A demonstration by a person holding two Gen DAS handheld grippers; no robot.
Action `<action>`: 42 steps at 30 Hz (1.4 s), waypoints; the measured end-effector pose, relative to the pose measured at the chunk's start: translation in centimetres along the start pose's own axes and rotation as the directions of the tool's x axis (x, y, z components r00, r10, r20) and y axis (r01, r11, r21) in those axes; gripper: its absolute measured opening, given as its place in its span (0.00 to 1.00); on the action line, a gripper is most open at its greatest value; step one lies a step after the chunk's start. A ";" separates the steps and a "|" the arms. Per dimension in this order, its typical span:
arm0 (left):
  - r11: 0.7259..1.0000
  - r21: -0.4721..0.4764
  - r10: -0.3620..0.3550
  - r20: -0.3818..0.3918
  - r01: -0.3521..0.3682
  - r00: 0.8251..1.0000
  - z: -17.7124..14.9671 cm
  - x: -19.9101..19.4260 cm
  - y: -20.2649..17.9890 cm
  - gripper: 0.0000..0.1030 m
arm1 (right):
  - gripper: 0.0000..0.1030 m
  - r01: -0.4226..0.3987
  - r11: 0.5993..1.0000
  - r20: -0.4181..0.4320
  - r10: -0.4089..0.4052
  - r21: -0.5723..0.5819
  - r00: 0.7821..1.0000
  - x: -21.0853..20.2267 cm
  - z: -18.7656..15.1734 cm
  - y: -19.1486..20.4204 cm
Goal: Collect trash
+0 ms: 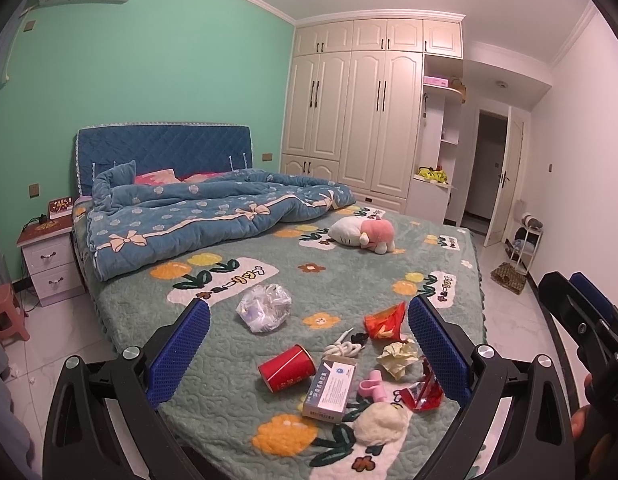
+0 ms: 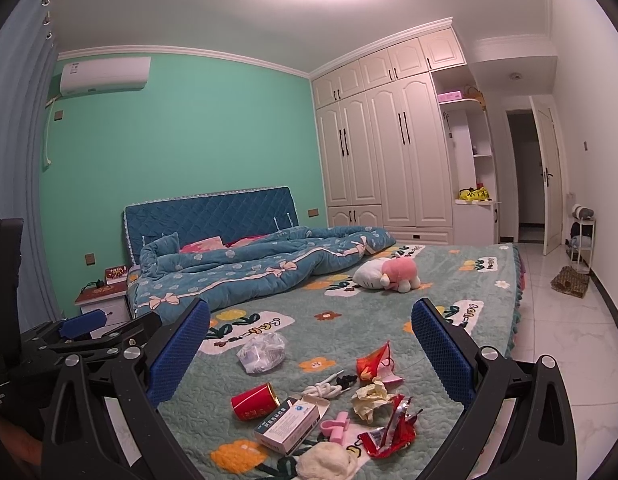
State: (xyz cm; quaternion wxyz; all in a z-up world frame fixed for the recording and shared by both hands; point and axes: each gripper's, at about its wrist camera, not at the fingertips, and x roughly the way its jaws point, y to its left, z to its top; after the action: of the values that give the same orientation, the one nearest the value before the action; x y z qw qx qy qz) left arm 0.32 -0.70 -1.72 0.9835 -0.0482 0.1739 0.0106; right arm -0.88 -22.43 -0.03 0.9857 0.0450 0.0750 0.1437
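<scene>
Trash lies on the foot of the bed (image 1: 229, 396): a crumpled clear plastic bag (image 1: 264, 307) (image 2: 261, 352), a red can on its side (image 1: 286, 368) (image 2: 256, 401), a white medicine box (image 1: 329, 391) (image 2: 291, 424), a crumpled yellow paper ball (image 1: 397, 357) (image 2: 370, 399), a red snack wrapper (image 1: 423, 390) (image 2: 389, 432) and a red paper cone (image 1: 385, 320) (image 2: 372, 364). My left gripper (image 1: 309, 344) is open and empty above them. My right gripper (image 2: 309, 344) is open and empty, also held above the pile.
A white cord (image 1: 345, 346), a pink clip (image 1: 372, 385) and a white fluffy toy (image 1: 379, 424) lie among the trash. A plush toy (image 1: 363, 232) and a blue quilt (image 1: 197, 216) lie farther up the bed. A nightstand (image 1: 49, 260) stands left, wardrobes (image 1: 361, 120) behind.
</scene>
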 end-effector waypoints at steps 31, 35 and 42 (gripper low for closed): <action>1.000 0.021 -0.005 0.007 0.004 1.000 0.1 -0.2 0.0 0.95 | 0.96 0.053 0.999 0.020 -0.053 0.012 0.998 0.0 0.0 -1.3; 0.999 0.036 -0.013 -0.012 0.014 1.000 0.9 0.1 -0.4 0.95 | 0.96 0.051 0.999 0.008 -0.051 0.006 0.999 0.1 0.1 -1.4; 0.997 0.047 -0.053 -0.110 0.059 0.993 1.0 1.9 -0.8 0.95 | 0.96 0.055 0.998 -0.063 -0.056 -0.021 0.996 1.6 -0.3 -1.9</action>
State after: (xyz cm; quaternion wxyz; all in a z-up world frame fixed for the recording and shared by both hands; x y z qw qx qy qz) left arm 2.51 -1.35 -1.39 0.9735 -0.0287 0.2257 -0.0241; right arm 1.07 -23.78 -0.73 0.9869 0.0291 0.1062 0.1183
